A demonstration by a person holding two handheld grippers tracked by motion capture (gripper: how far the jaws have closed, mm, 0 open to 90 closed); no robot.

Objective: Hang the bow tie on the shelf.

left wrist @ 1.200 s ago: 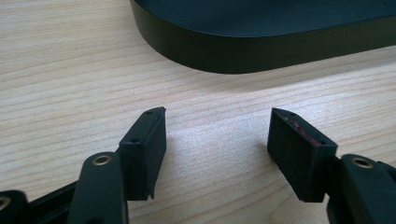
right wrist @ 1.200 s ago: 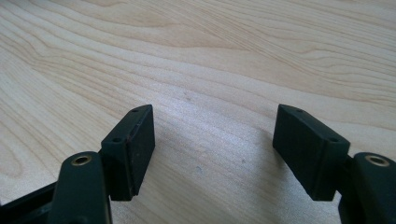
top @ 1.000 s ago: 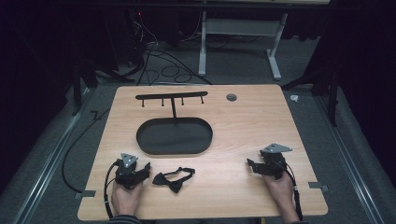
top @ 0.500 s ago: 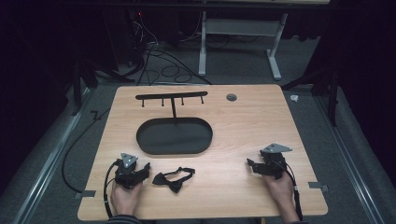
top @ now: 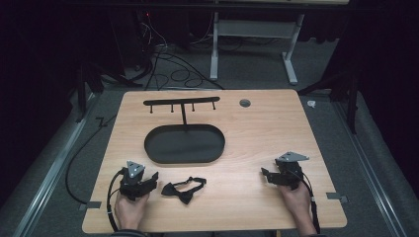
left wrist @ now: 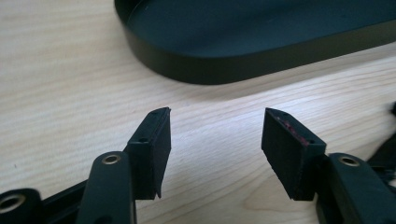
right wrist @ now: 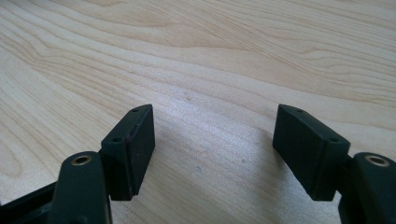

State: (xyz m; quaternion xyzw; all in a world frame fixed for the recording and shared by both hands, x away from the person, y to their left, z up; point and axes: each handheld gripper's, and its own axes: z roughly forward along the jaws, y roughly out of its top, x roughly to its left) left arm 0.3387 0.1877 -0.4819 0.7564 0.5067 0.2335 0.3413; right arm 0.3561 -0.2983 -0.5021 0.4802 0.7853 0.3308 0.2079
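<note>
High view: the light wooden counter point(top: 257, 148) carries a black oval metal tray point(top: 184, 143) with a thin upright post and a black crossbar with small hooks point(top: 181, 103) behind it. A black fabric bow tie with its strap point(top: 184, 189) lies flat on the counter near the front edge, just in front of the tray and just beside the left gripper point(top: 152, 178), not touching it. The right gripper point(top: 264, 175) rests well apart, on bare wood at the other side.

Left gripper view: the fingers point(left wrist: 152, 144) stand released with bare wood between them; they have just been closing a little, on nothing. The tray wall point(left wrist: 224, 65) curves ahead, and a dark edge of the bow tie point(left wrist: 386, 156) shows at the right margin.

Right gripper view: the fingers point(right wrist: 133, 149) are released and wide, over plain wood.

Judged step: approach to the bow tie. Recommended: reopen the left fingers fully, slide sideways until the centre knot sits between them, keep the tips low to the counter, then close on the knot, not the loose strap
</note>
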